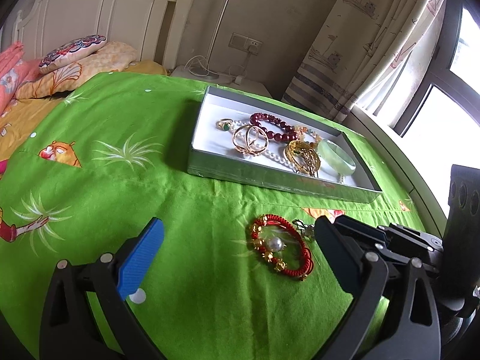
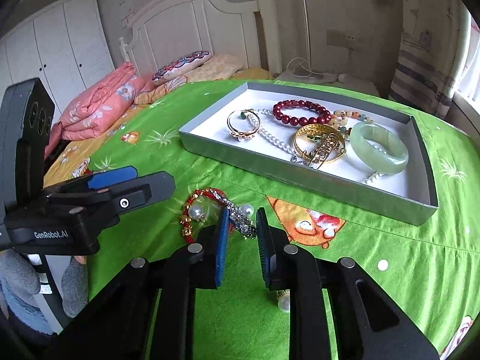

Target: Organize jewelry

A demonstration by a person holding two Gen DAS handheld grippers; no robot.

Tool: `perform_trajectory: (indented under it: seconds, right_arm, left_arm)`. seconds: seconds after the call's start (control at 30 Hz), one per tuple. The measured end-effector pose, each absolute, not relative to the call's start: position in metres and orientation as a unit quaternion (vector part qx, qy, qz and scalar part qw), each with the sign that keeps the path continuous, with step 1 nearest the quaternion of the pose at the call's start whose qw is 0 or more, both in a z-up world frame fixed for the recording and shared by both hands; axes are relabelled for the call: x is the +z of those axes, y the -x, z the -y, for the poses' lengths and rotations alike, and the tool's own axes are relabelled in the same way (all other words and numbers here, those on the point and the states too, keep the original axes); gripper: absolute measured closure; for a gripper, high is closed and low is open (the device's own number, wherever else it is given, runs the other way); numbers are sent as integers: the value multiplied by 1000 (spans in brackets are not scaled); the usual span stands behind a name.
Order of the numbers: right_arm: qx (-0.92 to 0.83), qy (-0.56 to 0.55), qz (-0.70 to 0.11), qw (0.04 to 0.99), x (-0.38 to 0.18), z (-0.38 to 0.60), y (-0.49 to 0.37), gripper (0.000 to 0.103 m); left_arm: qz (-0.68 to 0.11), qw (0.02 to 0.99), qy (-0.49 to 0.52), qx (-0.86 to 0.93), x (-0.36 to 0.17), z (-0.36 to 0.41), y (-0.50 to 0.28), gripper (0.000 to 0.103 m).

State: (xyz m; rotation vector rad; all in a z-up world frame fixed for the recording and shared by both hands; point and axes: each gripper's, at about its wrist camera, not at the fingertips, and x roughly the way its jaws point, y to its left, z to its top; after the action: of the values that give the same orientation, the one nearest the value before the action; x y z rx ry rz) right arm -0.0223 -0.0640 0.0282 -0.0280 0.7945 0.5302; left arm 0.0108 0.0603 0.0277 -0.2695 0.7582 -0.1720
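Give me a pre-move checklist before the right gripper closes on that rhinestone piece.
1. Right gripper open: ok, a gap shows between the pads.
2. Rhinestone piece between the fingers: ok, its end lies in the gap.
3. Piece free of the red cord bracelet: not ok, it lies across the bracelet.
4. Left gripper out of the way: cannot tell; open, close beside the bracelet.
5. Space in the gray box: ok, white floor shows near the ring.
6. Pearl earrings clear of the grasp: cannot tell.

Bright green bedsheet (image 1: 120,126) (cartoon figures, pale grass tufts), grey box (image 2: 315,180) lined white, red cord bracelet (image 1: 280,246) with gold beads.
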Motion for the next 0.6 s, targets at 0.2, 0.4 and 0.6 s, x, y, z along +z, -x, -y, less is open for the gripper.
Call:
perform_trajectory:
  seconds: [0.2,0.4,0.6]
  right_arm:
    - [262,-50,-363,893,33,89,26,94]
    - [252,-72,-351,899,36,108,32,94]
    - [246,-83,-342,903,42,123,37,94]
  left_arm:
    - [-370,917,122,-87,27,-58,-11,4]
    - [-370,917,121,-88,27,-57,-11,4]
    - [-373,916,119,-90,26,-56,-11,4]
